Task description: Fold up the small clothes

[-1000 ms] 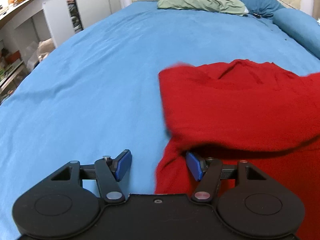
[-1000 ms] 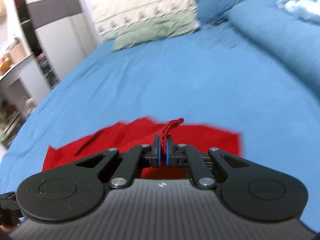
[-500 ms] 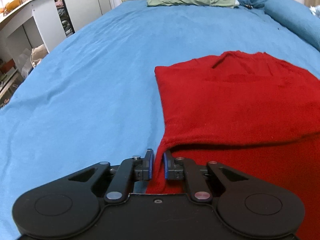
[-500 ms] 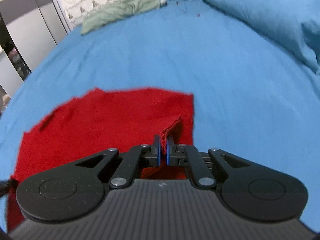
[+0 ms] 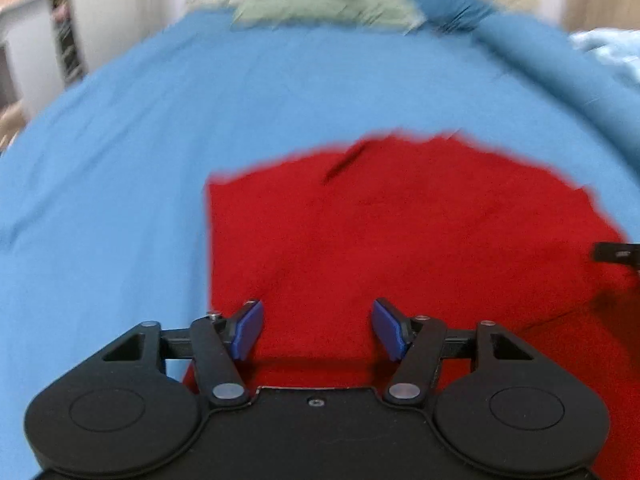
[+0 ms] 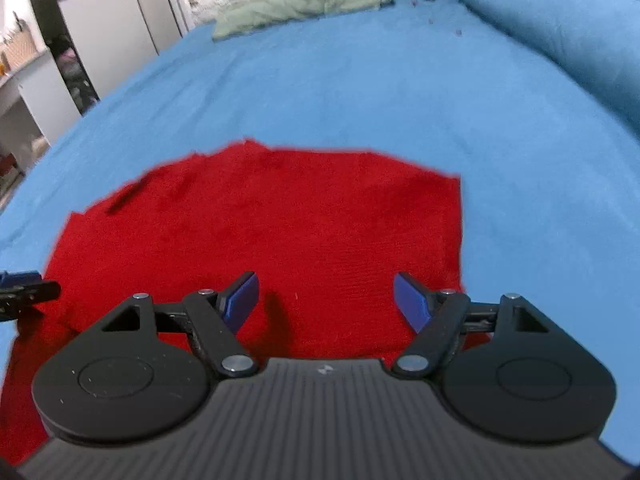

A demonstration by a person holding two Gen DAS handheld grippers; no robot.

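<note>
A red knit garment (image 5: 400,232) lies flat on the blue bed sheet (image 5: 120,160), with a folded upper layer over a lower one. It also shows in the right wrist view (image 6: 280,232). My left gripper (image 5: 316,330) is open and empty above the garment's near left part. My right gripper (image 6: 324,300) is open and empty above the garment's near right part. The left gripper's tip (image 6: 24,284) shows at the left edge of the right wrist view. The right gripper's tip (image 5: 616,254) shows at the right edge of the left wrist view.
A green pillow (image 6: 304,0) and a patterned quilt lie at the bed's far end. A blue bolster and duvet (image 6: 560,32) run along the right side. White cupboards and shelves (image 6: 60,60) stand left of the bed.
Both grippers have opened and let go of the red garment. The lifted edge now lies flat as a folded layer. The left view has swung to the right.
</note>
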